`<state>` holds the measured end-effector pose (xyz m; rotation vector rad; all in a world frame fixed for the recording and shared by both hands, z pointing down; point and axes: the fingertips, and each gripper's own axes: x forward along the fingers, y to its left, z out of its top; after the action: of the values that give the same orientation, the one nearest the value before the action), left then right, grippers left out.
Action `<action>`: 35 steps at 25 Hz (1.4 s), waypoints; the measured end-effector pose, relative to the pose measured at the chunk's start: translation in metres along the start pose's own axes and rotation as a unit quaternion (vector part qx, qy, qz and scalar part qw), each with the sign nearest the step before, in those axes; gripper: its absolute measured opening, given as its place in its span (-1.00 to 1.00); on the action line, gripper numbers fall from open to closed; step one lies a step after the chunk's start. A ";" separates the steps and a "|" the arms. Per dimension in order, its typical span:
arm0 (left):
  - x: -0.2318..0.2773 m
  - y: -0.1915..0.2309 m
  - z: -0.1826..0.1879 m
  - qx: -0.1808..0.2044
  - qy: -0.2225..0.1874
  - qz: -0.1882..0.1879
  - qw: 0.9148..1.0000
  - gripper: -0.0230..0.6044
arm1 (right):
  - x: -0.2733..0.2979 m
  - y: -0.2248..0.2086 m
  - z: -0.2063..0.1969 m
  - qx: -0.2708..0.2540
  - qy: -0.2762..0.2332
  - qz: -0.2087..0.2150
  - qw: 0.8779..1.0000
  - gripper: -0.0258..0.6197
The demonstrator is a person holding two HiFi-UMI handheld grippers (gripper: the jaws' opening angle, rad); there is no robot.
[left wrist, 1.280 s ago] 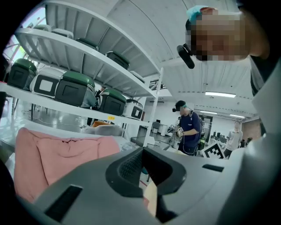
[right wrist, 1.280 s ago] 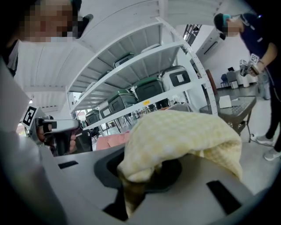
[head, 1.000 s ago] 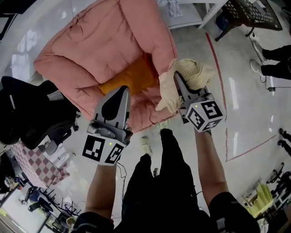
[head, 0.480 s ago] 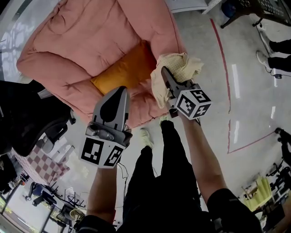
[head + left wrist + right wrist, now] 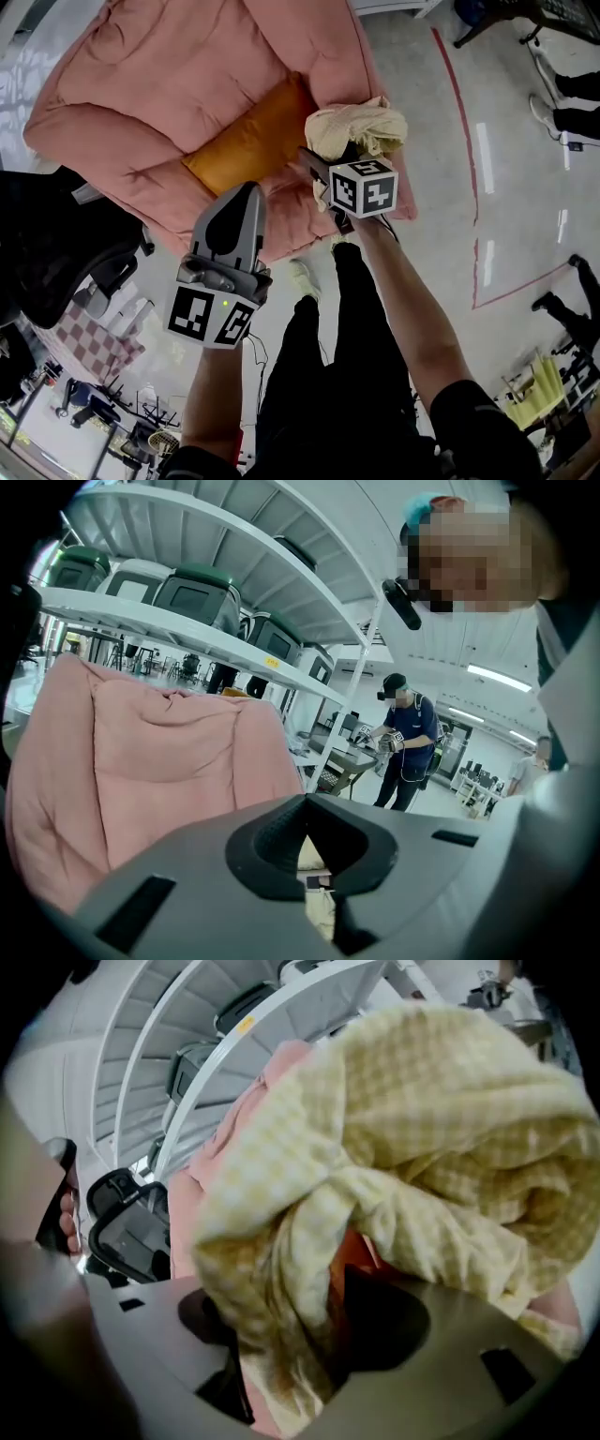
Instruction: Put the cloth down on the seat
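A crumpled yellow checked cloth hangs over the front right edge of the pink padded armchair, beside its orange seat cushion. My right gripper is under the cloth and its jaws are opening. In the right gripper view the cloth drapes loosely between the spread jaws of the gripper, with the pads not pressing on it. My left gripper hovers shut and empty in front of the chair's front edge. In the left gripper view its closed tips point at the pink backrest.
A black office chair stands left of the armchair. Red tape lines mark the floor on the right, where someone's feet stand. White shelves with bins rise behind the armchair, and another person works at a table beyond.
My right gripper has carried the cloth left, over the armchair's front edge, and its jaws have spread apart. The left gripper has hardly moved.
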<state>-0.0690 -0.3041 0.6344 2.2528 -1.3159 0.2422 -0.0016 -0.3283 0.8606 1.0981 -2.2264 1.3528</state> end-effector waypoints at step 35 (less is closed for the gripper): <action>-0.151 -0.043 0.087 -0.007 -0.053 0.003 0.999 -0.91 | -0.239 0.187 0.084 -0.175 -0.108 -0.048 0.977 -0.89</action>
<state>-0.1190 -0.2172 0.4859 2.2786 -1.3746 0.1164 0.0262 -0.2450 0.5586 1.2454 -2.4066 0.7909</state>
